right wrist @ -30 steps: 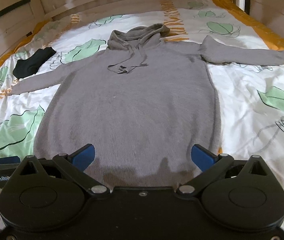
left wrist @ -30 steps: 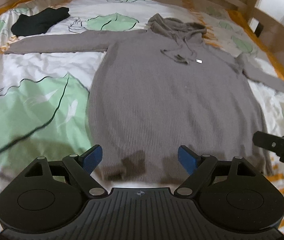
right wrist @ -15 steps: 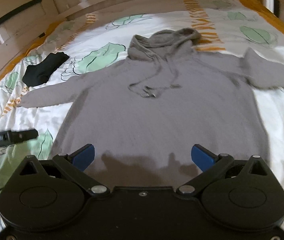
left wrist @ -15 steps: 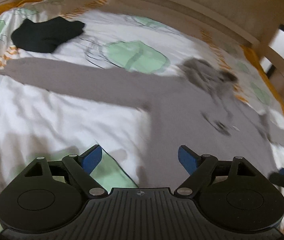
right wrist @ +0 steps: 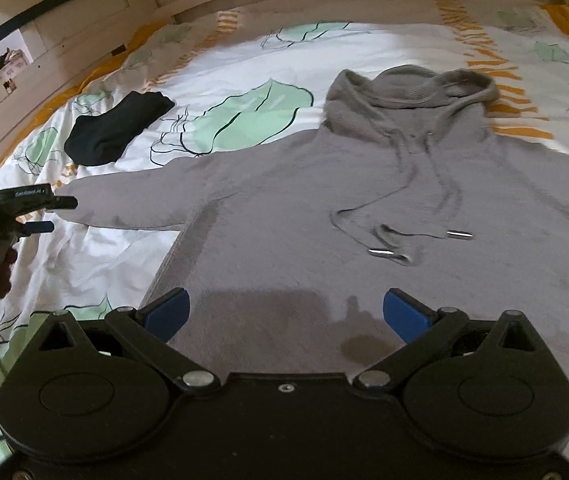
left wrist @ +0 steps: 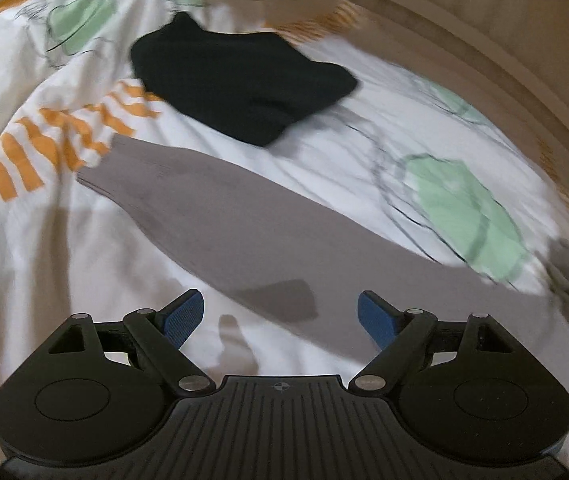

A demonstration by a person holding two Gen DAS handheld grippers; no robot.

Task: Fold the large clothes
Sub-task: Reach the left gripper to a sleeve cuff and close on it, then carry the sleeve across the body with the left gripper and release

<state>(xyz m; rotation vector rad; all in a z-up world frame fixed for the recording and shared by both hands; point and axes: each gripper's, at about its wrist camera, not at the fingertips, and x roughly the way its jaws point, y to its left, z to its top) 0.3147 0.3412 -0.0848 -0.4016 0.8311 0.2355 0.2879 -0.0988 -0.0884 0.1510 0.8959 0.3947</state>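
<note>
I am looking over a bed [right wrist: 364, 40] that is filling both views, its white cover [left wrist: 324, 152] printed with green leaves and orange stripes and running up to a pale wooden frame along the top of each frame. Across the middle and right of the right wrist view, the grey hoodie [right wrist: 324, 208] is lying flat and face up, its hood [right wrist: 412, 92] sitting toward the upper right and its body running down under my right gripper at the bottom edge. Its one visible sleeve [left wrist: 212, 208] is stretching out flat toward the left of that view, and in the left wrist view it is crossing the frame diagonally from the upper left down to the lower right, the cuff ending beside the orange stripes. Just beyond that cuff, a folded black garment [left wrist: 240, 80] is lying apart from the hoodie, in the upper middle of the left view. My right gripper [right wrist: 286, 312] is hovering with its blue-padded fingers spread wide over the hoodie's body, holding nothing. My left gripper [left wrist: 280, 314] is likewise standing wide open and empty, the sleeve lying below the gap between its fingers. The two drawstrings [right wrist: 424, 200] are trailing down the chest, their metal tips lying in the centre right of the right view.
</note>
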